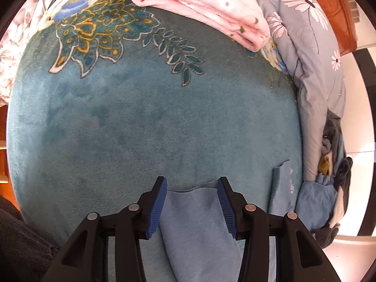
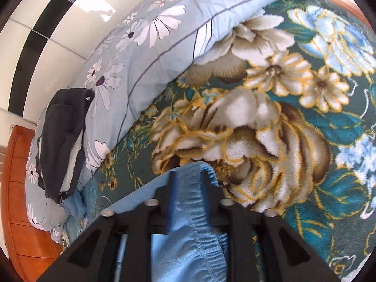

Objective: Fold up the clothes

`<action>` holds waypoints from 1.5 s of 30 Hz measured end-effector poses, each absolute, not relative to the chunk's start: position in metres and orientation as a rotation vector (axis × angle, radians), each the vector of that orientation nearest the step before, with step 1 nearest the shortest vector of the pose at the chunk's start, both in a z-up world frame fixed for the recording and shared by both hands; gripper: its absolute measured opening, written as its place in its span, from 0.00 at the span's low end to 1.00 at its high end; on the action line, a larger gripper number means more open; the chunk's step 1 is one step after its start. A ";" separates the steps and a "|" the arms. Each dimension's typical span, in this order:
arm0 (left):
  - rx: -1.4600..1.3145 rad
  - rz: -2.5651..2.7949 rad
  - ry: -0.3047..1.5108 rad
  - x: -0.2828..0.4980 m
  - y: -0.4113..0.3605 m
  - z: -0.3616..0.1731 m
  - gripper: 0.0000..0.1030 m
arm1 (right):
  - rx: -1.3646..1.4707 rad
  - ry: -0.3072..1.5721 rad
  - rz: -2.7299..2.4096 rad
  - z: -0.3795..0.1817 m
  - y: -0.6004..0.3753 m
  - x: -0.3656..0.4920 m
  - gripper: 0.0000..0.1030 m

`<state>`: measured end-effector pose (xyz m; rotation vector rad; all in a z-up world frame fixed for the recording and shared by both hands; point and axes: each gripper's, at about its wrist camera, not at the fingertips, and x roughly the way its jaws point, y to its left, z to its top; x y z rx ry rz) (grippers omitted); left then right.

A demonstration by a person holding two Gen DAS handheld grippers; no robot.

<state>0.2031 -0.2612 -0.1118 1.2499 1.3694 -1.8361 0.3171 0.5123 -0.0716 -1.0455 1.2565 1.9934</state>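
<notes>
A: Left tongs (image 1: 192, 208)?
B: Apart, blue pads (image 1: 157, 208) clear of cloth. Over the teal blanket (image 1: 145, 122), with a light-blue garment (image 1: 195, 230) lying flat between and beneath the fingers, its top edge level with the tips. No squeeze on it.

A: Right tongs (image 2: 189, 183)?
B: Also over the garment (image 2: 188, 242), at the elastic waistband, bunched and ruffled, rising up between the fingers. Fold of cloth draped over the tips. Fingers close on either side of it, yet pressing or not: cannot tell.

A: Where on the bed?
B: Near edge of the blanket, by the big cream-and-gold flower (image 2: 246, 136) in the right wrist view.

A: Around it?
B: Pink folded cloth (image 1: 211, 7) at the far side, on the blanket. Grey-blue daisy quilt (image 1: 312, 54) heaped along the right side. Further clothes piled (image 1: 333, 169) at the quilt's lower end, dark and blue. In the right wrist view, a dark garment (image 2: 63, 141) lying on the quilt. Wooden bed frame (image 2: 21, 199) beyond.
</notes>
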 end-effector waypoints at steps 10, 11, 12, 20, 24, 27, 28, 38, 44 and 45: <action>1.505 -1.773 1.317 0.196 -0.246 -0.134 0.55 | -1.135 1.212 2.004 -0.044 0.453 0.377 0.49; 1.532 -1.783 1.304 0.194 -0.244 -0.134 0.56 | -1.148 1.219 1.985 -0.048 0.445 0.387 0.49; 1.558 -1.786 1.299 0.193 -0.242 -0.136 0.56 | -1.150 1.243 1.956 -0.053 0.439 0.398 0.49; 1.604 -1.755 1.416 0.201 -0.245 -0.147 0.61 | -1.146 1.503 1.780 -0.105 0.395 0.428 0.49; 1.581 -1.742 1.460 0.208 -0.248 -0.148 0.62 | -1.165 1.526 1.750 -0.115 0.385 0.412 0.49; 1.586 -1.750 1.448 0.210 -0.247 -0.148 0.62 | -1.185 1.490 1.732 -0.113 0.385 0.404 0.17; 1.586 -1.753 1.446 0.211 -0.247 -0.148 0.62 | -1.178 1.492 1.733 -0.112 0.386 0.404 0.07; 1.558 -1.778 1.501 0.213 -0.250 -0.144 0.34 | -1.124 1.531 1.718 -0.109 0.393 0.413 0.06; 1.520 -1.813 1.481 0.224 -0.249 -0.135 0.07 | -1.103 1.563 1.738 -0.104 0.396 0.414 0.06; 1.504 -1.826 1.475 0.226 -0.250 -0.132 0.03 | -1.099 1.566 1.748 -0.103 0.396 0.414 0.06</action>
